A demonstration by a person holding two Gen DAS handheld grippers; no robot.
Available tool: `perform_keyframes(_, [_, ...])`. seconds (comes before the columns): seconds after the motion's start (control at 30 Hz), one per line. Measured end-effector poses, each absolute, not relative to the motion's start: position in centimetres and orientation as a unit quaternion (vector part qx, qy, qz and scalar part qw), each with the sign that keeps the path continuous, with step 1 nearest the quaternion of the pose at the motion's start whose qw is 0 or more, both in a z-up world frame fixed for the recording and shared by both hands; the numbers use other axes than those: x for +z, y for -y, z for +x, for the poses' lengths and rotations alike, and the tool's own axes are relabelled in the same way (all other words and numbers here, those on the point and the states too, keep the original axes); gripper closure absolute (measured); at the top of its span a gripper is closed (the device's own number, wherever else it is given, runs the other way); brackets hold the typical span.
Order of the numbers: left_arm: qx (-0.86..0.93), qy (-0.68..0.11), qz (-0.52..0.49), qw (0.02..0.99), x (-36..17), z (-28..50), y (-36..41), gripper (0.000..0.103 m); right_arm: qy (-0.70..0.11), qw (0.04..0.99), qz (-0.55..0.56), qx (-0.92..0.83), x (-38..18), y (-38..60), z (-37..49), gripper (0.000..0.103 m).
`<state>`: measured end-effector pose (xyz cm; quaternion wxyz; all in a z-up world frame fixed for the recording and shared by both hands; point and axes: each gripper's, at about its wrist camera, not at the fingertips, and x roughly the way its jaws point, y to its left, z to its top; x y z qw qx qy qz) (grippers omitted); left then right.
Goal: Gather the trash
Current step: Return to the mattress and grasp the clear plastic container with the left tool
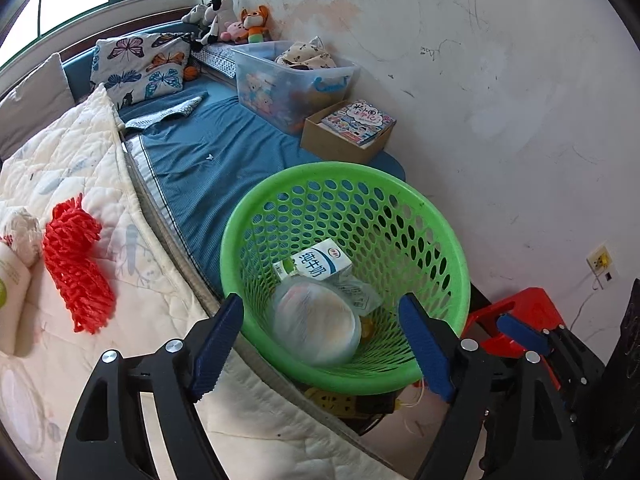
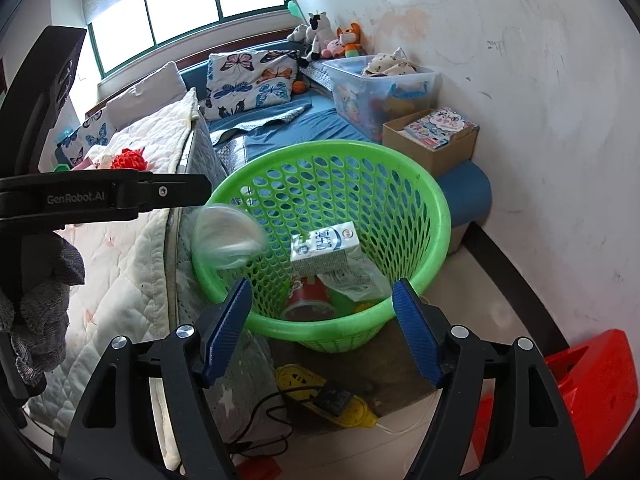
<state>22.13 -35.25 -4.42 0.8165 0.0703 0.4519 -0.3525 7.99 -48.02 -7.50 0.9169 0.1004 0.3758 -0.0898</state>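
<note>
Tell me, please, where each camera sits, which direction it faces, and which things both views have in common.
Left wrist: sits on the left gripper, looks down into the green basket beside the bed; its own open fingers show, and the right gripper.
Right wrist: sits on the right gripper, faces the basket and window; its open fingers and the left gripper's body show.
Shared: basket, milk carton, blurred clear plastic lid.
</note>
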Motion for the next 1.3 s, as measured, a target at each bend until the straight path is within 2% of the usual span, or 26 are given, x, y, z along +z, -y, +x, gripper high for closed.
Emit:
perform_keyframes(0.3, [-0.336, -0.442, 0.074, 0.828, -3.4, 21.3, 32.4, 0.026, -0.37, 0.92, 0.1, -0.08, -6.8, 47.2, 7.6, 0.03])
perform_keyframes(0.73, [-0.231, -0.414, 0.085, 0.876, -1.6, 20.7, 21.0, 0.026, -0.359, 0.93, 0.073, -0.024, -4.4, 42.5, 9.9, 0.027])
perform_keyframes(1.1, [-0.152, -0.422, 0.073, 0.891, -2.5, 22.1, 11.3, 0.011, -0.362, 0.93, 0.054, 0.026, -3.7, 37.6, 13.0, 0.023])
perform_keyframes(1.3, [-0.138, -0.437, 0.087, 0.885, -4.3, 22.7, 8.2, 0.01, -0.365, 0.929, 0.045, 0.051, -3.6, 35.3, 14.7, 0.022])
